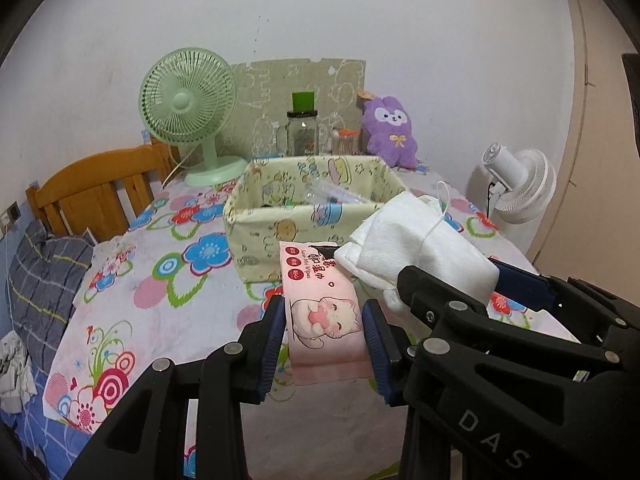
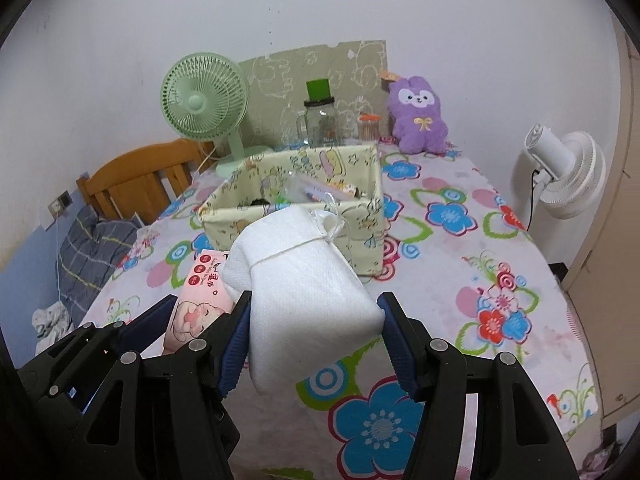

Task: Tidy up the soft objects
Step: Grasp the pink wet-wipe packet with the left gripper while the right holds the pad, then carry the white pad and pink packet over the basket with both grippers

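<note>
Tongs come first: the left tongs (image 1: 325, 344) are clamped on a pink pack of wet wipes (image 1: 320, 320), one blue pad on each long side, and the pack sticks out ahead of the pads, above the flowered tablecloth (image 1: 160, 264). Just to the right of them, the right tongs (image 2: 316, 348) are clamped on a white bundle of soft tissue (image 2: 308, 280) tied with a thin string. This bundle is wider, so here the pads stand further apart, and the front end of the bundle also reaches out past them. The two loads are side by side and look very near to each other; whether they touch I cannot tell.

Ahead of both tongs stands the yellow fabric box (image 1: 276, 216), open at the top, with some small things already inside. Behind the box are a green fan (image 1: 188, 104), a glass jar (image 1: 302, 132) and a purple plush rabbit (image 1: 390, 132).

I judge the step in hand to be carrying both soft things to the box. To do it well, keep each load above the near rim before going forward, because the wall is soft cloth and can fold if pushed. Bring one load over the opening first, to avoid a collision between the tongs. Let go only when the load is low inside.
</note>
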The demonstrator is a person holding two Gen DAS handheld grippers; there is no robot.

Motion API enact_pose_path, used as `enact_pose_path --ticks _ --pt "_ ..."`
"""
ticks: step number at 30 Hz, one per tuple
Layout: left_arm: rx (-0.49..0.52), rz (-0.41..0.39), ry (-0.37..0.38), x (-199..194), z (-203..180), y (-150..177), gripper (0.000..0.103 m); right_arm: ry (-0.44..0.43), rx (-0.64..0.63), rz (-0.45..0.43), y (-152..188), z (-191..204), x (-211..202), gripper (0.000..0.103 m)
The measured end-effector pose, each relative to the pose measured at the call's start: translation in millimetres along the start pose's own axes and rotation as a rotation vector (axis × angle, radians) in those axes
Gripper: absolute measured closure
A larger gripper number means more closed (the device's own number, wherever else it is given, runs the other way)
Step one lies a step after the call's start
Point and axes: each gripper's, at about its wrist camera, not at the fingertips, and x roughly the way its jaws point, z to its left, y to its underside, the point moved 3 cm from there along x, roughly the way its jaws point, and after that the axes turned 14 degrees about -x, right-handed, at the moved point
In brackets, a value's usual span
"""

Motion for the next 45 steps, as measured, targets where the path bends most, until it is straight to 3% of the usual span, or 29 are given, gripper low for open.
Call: enact_pose_path --ticks 24,45 --pt "0.02 -0.088 0.033 -5 -14 -53 0.063 0.036 0.002 -0.087 -53 -15 -17 0.039" --pt "0.009 -0.071 0.028 55 -13 -89 0.063 0.051 0.009 -0.067 -91 -34 41 0.039"
